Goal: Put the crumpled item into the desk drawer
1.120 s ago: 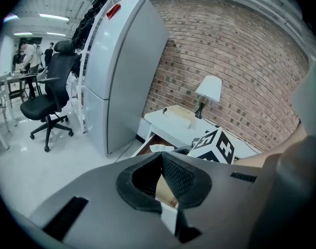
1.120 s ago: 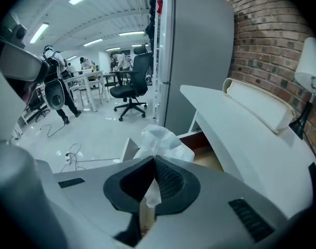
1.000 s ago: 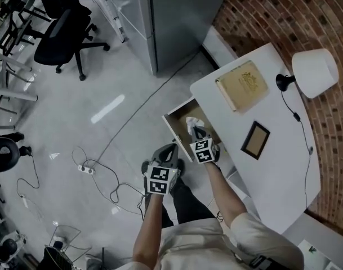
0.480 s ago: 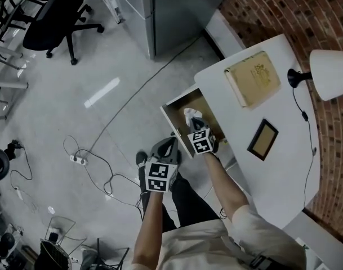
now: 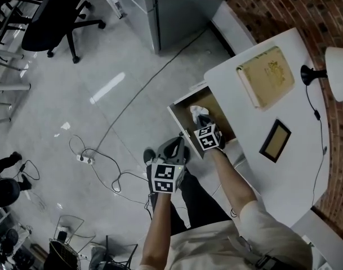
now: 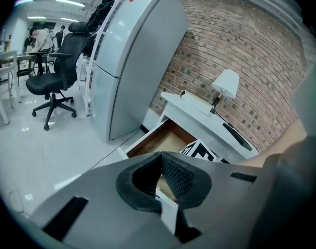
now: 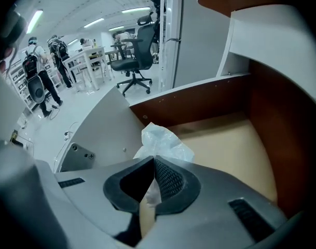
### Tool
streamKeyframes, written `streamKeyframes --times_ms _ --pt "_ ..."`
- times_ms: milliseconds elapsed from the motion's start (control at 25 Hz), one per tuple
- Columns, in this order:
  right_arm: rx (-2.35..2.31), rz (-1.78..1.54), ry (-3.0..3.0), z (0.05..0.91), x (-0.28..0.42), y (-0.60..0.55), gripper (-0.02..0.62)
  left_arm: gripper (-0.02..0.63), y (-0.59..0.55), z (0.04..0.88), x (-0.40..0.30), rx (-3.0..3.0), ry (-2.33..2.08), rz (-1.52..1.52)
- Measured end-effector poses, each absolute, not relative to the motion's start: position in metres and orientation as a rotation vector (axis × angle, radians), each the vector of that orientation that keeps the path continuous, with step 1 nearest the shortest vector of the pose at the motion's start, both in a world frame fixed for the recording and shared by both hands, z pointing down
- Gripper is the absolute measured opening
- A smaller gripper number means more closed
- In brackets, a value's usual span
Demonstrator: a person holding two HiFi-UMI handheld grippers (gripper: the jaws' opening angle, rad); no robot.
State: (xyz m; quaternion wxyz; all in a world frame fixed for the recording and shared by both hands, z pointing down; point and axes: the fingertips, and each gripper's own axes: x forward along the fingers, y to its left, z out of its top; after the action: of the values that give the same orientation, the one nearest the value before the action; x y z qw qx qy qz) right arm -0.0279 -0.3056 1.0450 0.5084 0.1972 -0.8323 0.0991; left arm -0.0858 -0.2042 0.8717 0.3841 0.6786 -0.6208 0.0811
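The right gripper view shows the right gripper (image 7: 151,162) pinching the crumpled white plastic (image 7: 163,141) inside the open desk drawer (image 7: 209,102) (the head view barely shows the grip). The left gripper (image 6: 160,165), jaws together and empty, hangs over the grey floor (image 5: 75,94). A brick wall (image 5: 272,4) backs the white desk (image 5: 284,173).

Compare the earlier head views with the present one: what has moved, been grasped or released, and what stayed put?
Nothing clearly moved; only the view shifted. The right hand-held gripper stays shut on the crumpled item in the open drawer, not yet released. The left hand-held gripper stays shut and empty beside the drawer front.
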Motion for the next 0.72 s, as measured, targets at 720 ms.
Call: streamKeyframes --times_ms 720 --pt "0.49 0.281 -1.992 1.048 -0.028 -0.303 0.103 0.017 -0.196 0.873 -0.084 1.761 -1.549 0.223"
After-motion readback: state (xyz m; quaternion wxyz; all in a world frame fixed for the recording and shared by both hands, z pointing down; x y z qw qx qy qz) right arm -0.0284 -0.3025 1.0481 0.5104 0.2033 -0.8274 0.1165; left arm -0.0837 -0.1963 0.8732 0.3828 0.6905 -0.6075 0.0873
